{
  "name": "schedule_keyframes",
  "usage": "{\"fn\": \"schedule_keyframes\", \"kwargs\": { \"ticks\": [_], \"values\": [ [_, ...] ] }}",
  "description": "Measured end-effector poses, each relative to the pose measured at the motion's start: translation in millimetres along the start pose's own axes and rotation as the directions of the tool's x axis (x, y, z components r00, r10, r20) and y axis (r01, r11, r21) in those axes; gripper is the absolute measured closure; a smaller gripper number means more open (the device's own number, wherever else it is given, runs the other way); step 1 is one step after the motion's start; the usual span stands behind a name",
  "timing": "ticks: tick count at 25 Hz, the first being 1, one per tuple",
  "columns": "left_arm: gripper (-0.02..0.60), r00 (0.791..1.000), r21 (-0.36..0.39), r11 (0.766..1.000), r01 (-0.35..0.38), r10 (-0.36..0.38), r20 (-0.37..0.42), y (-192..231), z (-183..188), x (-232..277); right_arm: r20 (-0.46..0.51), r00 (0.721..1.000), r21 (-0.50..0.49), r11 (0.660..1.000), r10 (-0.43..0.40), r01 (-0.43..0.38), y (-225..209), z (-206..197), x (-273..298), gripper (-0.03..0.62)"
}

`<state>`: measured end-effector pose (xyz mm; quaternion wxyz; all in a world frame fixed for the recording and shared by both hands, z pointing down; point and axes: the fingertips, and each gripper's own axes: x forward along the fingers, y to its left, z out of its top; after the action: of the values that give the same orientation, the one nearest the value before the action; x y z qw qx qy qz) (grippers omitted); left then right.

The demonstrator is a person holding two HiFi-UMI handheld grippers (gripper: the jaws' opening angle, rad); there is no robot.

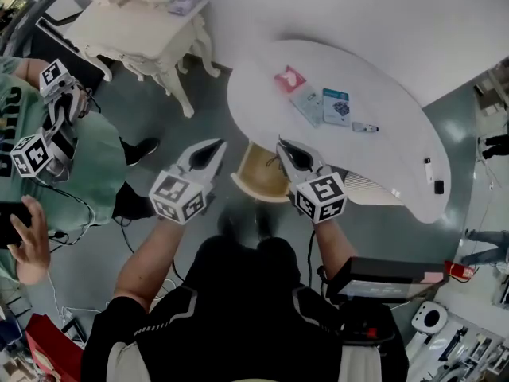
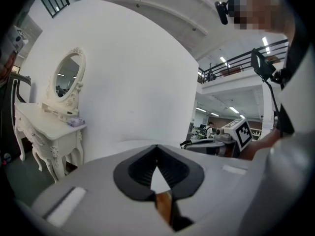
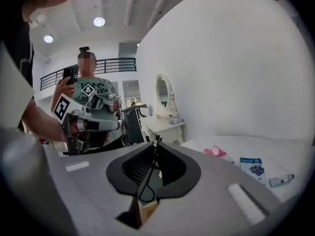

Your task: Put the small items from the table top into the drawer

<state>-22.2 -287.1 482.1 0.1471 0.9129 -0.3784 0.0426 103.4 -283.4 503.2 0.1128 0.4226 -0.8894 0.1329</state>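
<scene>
Lying on the white table (image 1: 398, 86): pink packet (image 1: 290, 79), blue card (image 1: 336, 106); left hand-held gripper (image 1: 218, 145) and right hand-held gripper (image 1: 283, 143) clenched, empty

An ornate cream-white dressing table (image 1: 143, 30) with carved legs stands against the curved white wall, bearing an oval framed mirror (image 2: 67, 75) and a small lilac packet (image 2: 76, 122). Near it a person in a green T-shirt (image 3: 91, 90) holds up a dark phone (image 3: 68, 73)
</scene>
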Motion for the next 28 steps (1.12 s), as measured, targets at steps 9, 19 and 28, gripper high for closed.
{"fn": "schedule_keyframes", "kwargs": {
  "ticks": [9, 19, 28],
  "values": [
    [0.580, 0.992, -0.082, 0.995, -0.048, 0.038, -0.120, 13.2, -72.6, 28.6, -0.172, 0.976, -0.055, 0.988, 0.136, -0.147, -9.4, -86.6, 36.4, 0.565],
    [0.580, 0.970, -0.146, 0.984, -0.099, 0.063, -0.237, 30.5, -149.5, 44.5, -0.372, 0.897, -0.101, 0.951, 0.238, -0.294, -2.6, -175.7, 69.9, 0.565],
    [0.580, 0.945, -0.191, 0.973, -0.130, 0.064, -0.320, 40.5, -212.9, 50.7, -0.525, 0.801, -0.130, 0.903, 0.287, -0.409, 5.5, -250.8, 92.0, 0.565]
  ]
}}
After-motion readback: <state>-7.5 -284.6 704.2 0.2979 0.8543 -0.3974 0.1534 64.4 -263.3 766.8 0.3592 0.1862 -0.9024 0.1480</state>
